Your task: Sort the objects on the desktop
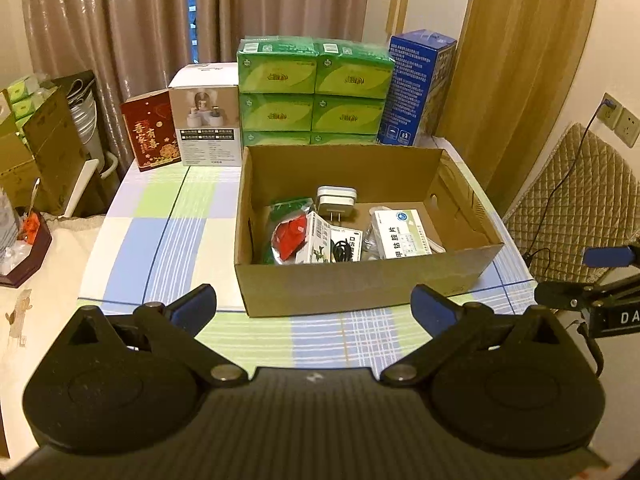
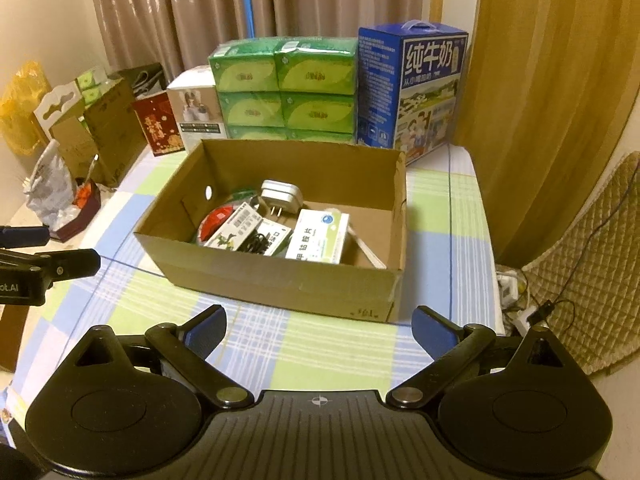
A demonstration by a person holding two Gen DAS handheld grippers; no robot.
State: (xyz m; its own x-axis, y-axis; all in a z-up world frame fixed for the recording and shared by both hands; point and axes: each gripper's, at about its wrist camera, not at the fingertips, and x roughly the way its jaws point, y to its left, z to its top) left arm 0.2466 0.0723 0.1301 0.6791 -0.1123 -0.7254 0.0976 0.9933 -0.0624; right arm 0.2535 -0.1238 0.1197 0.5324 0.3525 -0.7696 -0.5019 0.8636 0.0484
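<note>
Desktop objects fill the cardboard box point(image 1: 360, 284); both grippers point(image 1: 314, 304) point(image 2: 320, 328) hover before it, level, jaws wide, empty.

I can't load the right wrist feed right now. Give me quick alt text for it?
An open cardboard box sits on a checked tablecloth just ahead of the open, empty right gripper, holding a white plug adapter, a medicine box and other small packets. Behind it stand green tissue packs and a blue milk carton; the left gripper shows at the left edge.
</note>
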